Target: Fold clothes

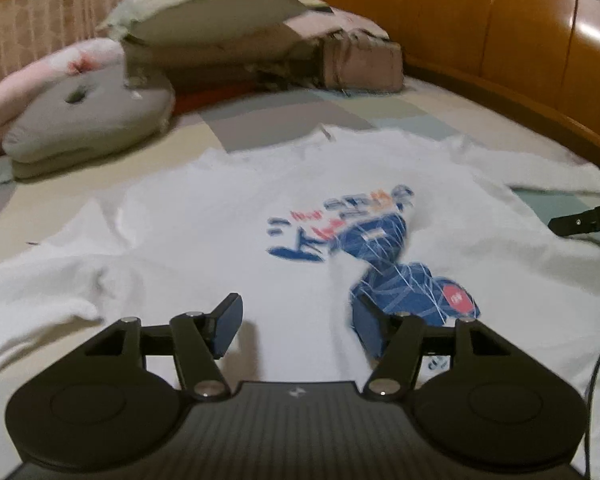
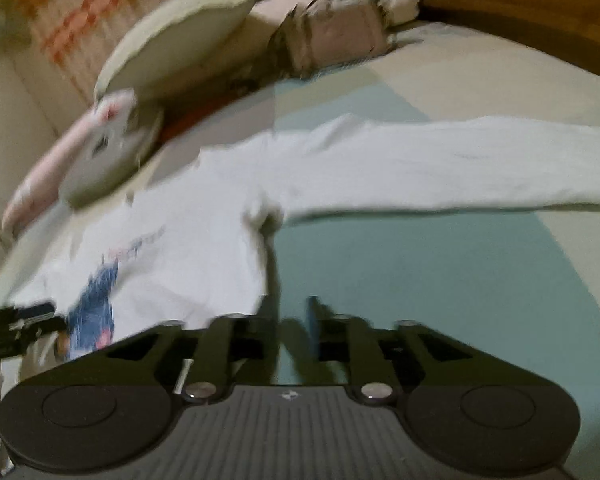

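A white long-sleeved shirt point(image 1: 204, 224) with a blue and red print point(image 1: 380, 256) lies face up and spread flat on the bed. My left gripper point(image 1: 298, 324) hovers open over its lower middle, with only flat cloth showing between the dark fingers. In the right wrist view the shirt's body point(image 2: 188, 240) is at the left and one sleeve point(image 2: 460, 164) stretches out to the right. My right gripper point(image 2: 292, 320) is open beside the shirt's side edge, over the teal sheet, with nothing between its fingers. Each gripper shows in the other's view, the right gripper point(image 1: 584, 220) and the left gripper point(image 2: 20, 320).
Pillows point(image 1: 88, 120) and a folded brownish blanket point(image 1: 340, 60) are piled at the head of the bed. A curved wooden bed frame point(image 1: 520, 60) runs along the right. A patchwork sheet point(image 2: 440, 280) covers the mattress. A dark cable point(image 1: 596, 368) hangs at the lower right.
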`<state>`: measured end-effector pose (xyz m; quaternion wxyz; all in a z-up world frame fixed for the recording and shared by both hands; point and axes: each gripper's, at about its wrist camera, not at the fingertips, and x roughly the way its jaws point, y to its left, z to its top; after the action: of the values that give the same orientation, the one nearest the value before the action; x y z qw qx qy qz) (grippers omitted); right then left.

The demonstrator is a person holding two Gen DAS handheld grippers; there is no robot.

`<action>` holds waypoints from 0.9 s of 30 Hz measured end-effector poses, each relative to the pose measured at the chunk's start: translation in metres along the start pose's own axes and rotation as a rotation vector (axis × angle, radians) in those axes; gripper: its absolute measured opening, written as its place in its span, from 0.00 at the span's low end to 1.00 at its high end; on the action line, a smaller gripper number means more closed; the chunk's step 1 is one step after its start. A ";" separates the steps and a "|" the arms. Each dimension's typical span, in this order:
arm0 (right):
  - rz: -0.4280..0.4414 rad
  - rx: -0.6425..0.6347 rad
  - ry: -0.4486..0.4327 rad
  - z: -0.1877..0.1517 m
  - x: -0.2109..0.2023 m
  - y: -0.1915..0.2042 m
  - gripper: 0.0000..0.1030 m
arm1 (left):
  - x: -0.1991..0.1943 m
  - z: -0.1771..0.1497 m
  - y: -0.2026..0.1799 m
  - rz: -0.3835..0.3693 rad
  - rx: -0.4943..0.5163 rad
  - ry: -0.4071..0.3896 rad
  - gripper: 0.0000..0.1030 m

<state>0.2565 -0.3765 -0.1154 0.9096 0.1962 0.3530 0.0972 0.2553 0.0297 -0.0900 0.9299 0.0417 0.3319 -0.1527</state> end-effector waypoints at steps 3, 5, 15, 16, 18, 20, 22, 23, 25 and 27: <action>-0.001 0.058 -0.019 0.003 0.003 -0.013 0.46 | -0.013 0.004 0.021 -0.019 -0.085 -0.034 0.61; 0.016 0.096 -0.027 0.004 0.003 -0.019 0.46 | -0.018 0.004 0.036 -0.006 -0.144 -0.036 0.61; -0.053 0.052 -0.084 0.005 -0.010 0.004 0.59 | -0.011 -0.014 0.105 0.039 -0.381 0.022 0.56; -0.043 0.054 -0.090 0.006 -0.012 0.007 0.59 | -0.005 -0.016 0.108 0.020 -0.404 0.035 0.55; -0.022 0.053 -0.097 0.006 -0.014 0.013 0.59 | 0.004 -0.020 0.111 -0.012 -0.439 0.055 0.55; -0.010 0.039 -0.102 0.007 -0.015 0.019 0.59 | 0.009 -0.022 0.106 0.000 -0.427 0.061 0.45; -0.004 0.019 -0.106 0.007 -0.015 0.026 0.60 | 0.011 -0.020 0.097 0.068 -0.365 0.059 0.13; -0.002 0.009 -0.107 0.007 -0.015 0.029 0.60 | 0.012 -0.019 0.092 0.101 -0.333 0.058 0.06; -0.010 -0.007 -0.102 0.007 -0.013 0.032 0.60 | 0.014 -0.018 0.087 0.171 -0.288 0.056 0.06; -0.011 -0.017 -0.102 0.006 -0.014 0.034 0.60 | 0.014 -0.018 0.091 0.252 -0.283 0.053 0.06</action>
<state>0.2492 -0.3519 -0.0880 0.9286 0.1910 0.3066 0.0850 0.2832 0.1153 -0.1146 0.9292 -0.0442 0.3666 0.0143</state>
